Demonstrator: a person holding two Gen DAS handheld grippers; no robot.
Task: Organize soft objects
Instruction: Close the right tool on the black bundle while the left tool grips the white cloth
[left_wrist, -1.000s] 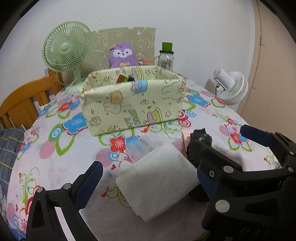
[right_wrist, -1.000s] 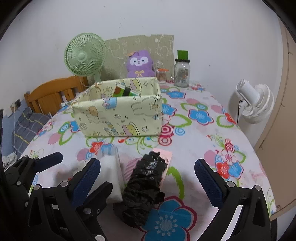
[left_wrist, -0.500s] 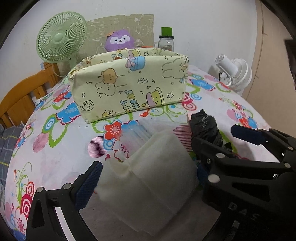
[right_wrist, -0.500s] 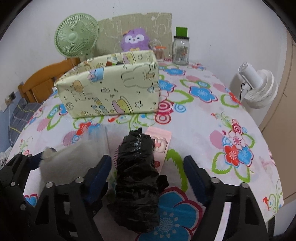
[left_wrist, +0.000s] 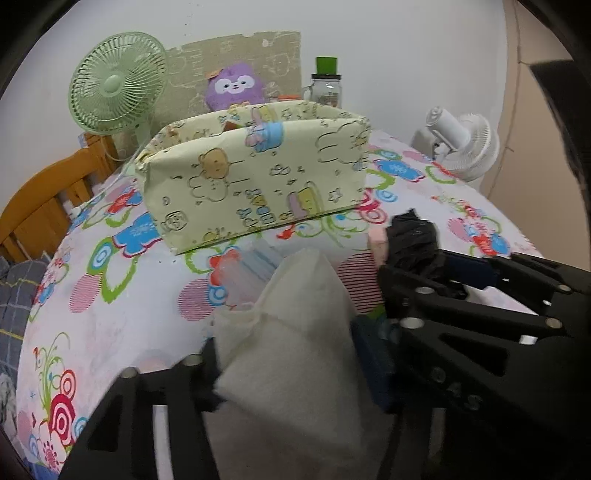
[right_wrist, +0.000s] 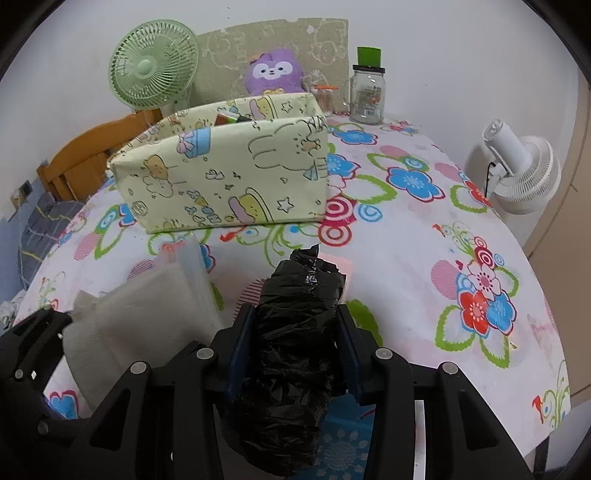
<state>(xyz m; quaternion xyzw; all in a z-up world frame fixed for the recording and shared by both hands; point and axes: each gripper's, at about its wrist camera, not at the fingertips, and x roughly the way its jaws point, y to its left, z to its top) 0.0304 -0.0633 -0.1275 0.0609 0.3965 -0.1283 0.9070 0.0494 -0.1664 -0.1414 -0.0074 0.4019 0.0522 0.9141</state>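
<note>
My left gripper (left_wrist: 286, 354) is shut on a white folded cloth pack (left_wrist: 291, 354), which bulges up between the fingers; the pack also shows in the right wrist view (right_wrist: 147, 317). My right gripper (right_wrist: 291, 339) is shut on a crumpled black plastic bag roll (right_wrist: 295, 350), also seen in the left wrist view (left_wrist: 413, 240). A yellow cartoon-print fabric box (left_wrist: 255, 184) stands open-topped on the flowered tablecloth beyond both grippers; it shows in the right wrist view too (right_wrist: 225, 177).
A pink packet (right_wrist: 338, 264) lies under the black roll's far end. A green fan (right_wrist: 153, 70), a purple plush (right_wrist: 275, 70) and a glass jar (right_wrist: 367, 96) stand at the back. A white fan (right_wrist: 517, 173) is off the right edge, a wooden chair (left_wrist: 44, 206) left.
Both grippers have closed: the left on the white cloth pack, the right on the black bag roll. The cloth pack has bunched and lifted at its far end.
</note>
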